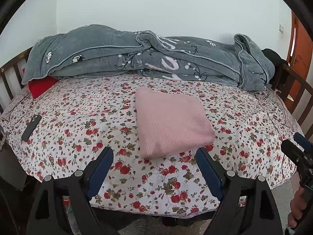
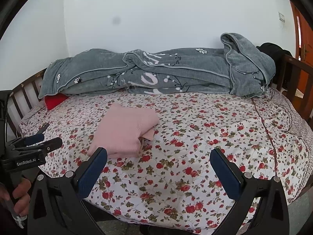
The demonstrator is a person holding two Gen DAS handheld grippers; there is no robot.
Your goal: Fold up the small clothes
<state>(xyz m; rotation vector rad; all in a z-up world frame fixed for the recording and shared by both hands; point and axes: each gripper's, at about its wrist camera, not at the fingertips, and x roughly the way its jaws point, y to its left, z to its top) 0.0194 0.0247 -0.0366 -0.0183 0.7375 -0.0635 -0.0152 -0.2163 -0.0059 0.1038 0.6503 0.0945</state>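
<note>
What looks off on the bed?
The pink sweater is folded, but an inner layer pokes out at its open edge. A phone lies on the sheet near the left edge. Nothing spilled.

Setting: home bedroom. Evidence as follows.

- Bed fills most of both views, covered by a white sheet printed with small red roses.
- Grey quilt with white flower and lettering print, bundled along the far side of the bed against the wall.
- Red pillow partly under the quilt's left end.
- Dark wooden slatted bed rails at both ends of the bed.
- Plain white wall behind.
- Orange-brown wooden door at far right; light switch on the wall beside it.
- Phone in a dark case lying on the sheet, left side.
- Folded pink knit garment lying on the sheet.
</note>
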